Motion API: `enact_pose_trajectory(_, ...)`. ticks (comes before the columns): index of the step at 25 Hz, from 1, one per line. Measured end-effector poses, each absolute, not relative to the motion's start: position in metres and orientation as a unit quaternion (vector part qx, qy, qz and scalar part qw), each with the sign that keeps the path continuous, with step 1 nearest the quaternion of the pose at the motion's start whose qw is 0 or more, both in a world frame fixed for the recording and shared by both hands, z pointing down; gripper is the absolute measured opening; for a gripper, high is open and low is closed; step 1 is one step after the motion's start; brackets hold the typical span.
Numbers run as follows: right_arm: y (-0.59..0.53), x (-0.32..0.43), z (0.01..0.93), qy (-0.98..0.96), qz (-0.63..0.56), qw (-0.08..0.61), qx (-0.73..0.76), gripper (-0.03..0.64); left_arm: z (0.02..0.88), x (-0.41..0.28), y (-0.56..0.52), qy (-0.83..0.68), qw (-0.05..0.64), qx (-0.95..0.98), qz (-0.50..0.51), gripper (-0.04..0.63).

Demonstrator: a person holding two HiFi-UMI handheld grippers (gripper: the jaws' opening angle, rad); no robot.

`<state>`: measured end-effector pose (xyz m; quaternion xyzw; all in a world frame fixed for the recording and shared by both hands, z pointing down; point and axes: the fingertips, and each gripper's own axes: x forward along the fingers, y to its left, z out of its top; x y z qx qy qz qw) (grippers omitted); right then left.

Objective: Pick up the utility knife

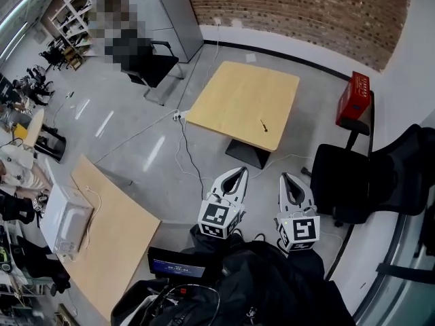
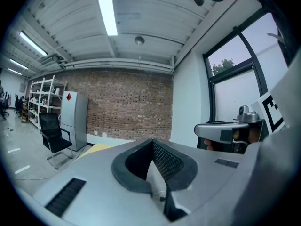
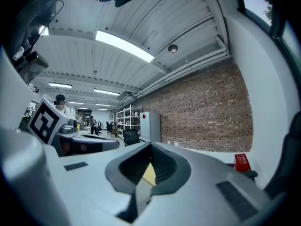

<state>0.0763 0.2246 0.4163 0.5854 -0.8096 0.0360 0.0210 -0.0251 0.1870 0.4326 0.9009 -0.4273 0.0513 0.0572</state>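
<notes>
The utility knife (image 1: pixel 263 125) is a small dark object lying near the front right edge of a square wooden table (image 1: pixel 238 100), a few steps ahead in the head view. Both grippers are held low and close to the person's body, well short of that table. My left gripper (image 1: pixel 240 171) has its jaw tips together and nothing between them. My right gripper (image 1: pixel 285 177) is beside it, also shut and empty. In the left gripper view the left gripper (image 2: pixel 153 141) points at the brick wall. The right gripper (image 3: pixel 150 146) points the same way in its own view; the knife shows in neither gripper view.
A black office chair (image 1: pixel 350 182) stands just right of the grippers, with a red box (image 1: pixel 354 99) behind it. A second wooden table (image 1: pixel 115 236) with a white device (image 1: pixel 64 219) is at the left. Cables (image 1: pixel 183 148) trail over the floor. A small screen (image 1: pixel 175 264) sits near the person's body.
</notes>
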Motion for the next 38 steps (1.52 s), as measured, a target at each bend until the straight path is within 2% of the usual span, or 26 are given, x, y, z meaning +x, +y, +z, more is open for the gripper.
enact_pose_trajectory(8, 0.199, 0.064, 0.421, -0.817, 0.039, 0.029, 0.575, 0.005, 0.437, -0.027, 0.167, -0.424, 0.068, 0.901, 0.059, 0.0)
enact_pose_trajectory(19, 0.116, 0.049, 0.401, -0.811, 0.012, 0.037, 0.584, 0.005, 0.425, -0.035, 0.078, -0.403, 0.054, 0.913, 0.041, 0.0)
enact_pose_trajectory(38, 0.033, 0.017, 0.415, -0.801, 0.023, 0.059, 0.595, 0.005, 0.449, -0.06, -0.007, -0.374, 0.085, 0.922, 0.054, 0.0)
